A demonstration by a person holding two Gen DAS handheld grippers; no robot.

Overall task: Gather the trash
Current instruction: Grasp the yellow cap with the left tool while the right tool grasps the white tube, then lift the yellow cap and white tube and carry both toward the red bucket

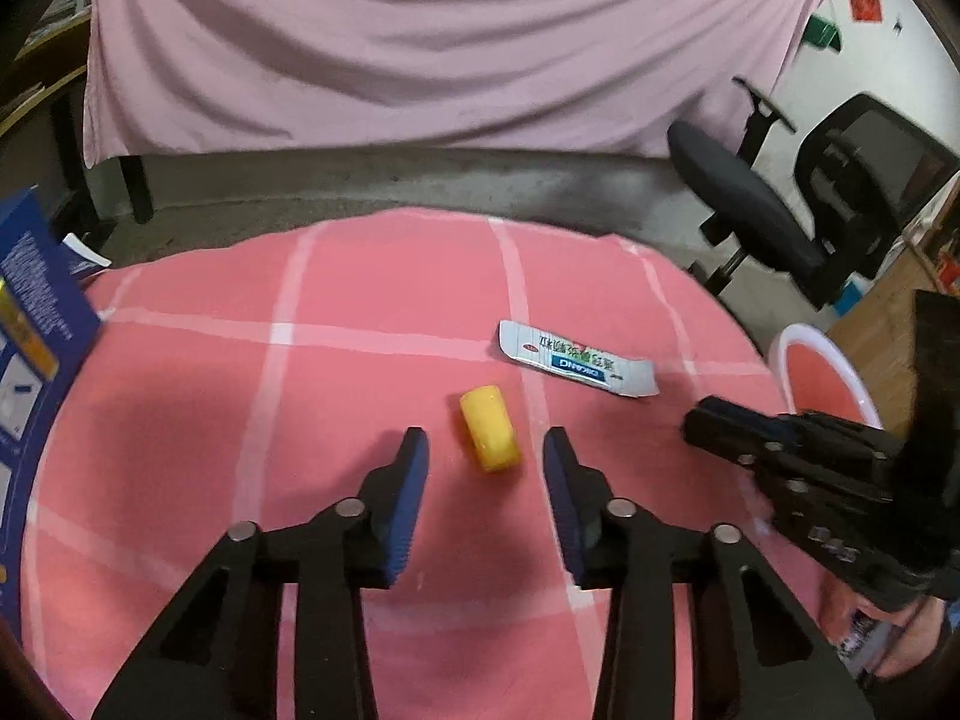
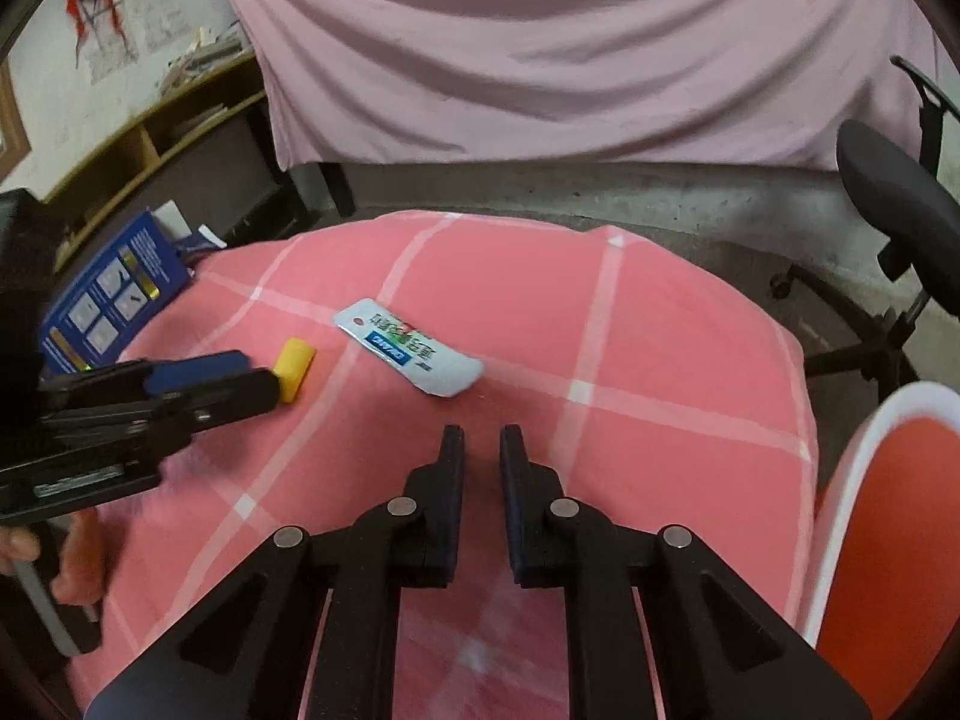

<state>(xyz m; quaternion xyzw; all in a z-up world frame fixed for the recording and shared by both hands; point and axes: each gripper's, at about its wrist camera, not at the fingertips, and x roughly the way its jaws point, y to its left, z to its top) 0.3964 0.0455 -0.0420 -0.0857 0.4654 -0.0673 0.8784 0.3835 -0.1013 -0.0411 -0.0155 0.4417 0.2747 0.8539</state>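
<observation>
A small yellow block (image 1: 489,437) lies on the pink checked tablecloth (image 1: 372,300). My left gripper (image 1: 486,450) is open, its blue-padded fingers on either side of the block and not touching it. A flattened white and blue toothpaste box (image 1: 576,359) lies just beyond, to the right. In the right wrist view the toothpaste box (image 2: 411,347) lies ahead and left of my right gripper (image 2: 482,441), which is empty with its jaws a narrow gap apart. The yellow block (image 2: 294,369) and left gripper (image 2: 240,375) show at the left there.
A red bin with a white rim (image 2: 888,516) stands at the table's right edge; it also shows in the left wrist view (image 1: 825,375). A blue carton (image 1: 30,360) stands at the left edge. A black office chair (image 1: 798,204) and a pink draped sheet (image 1: 450,42) lie beyond.
</observation>
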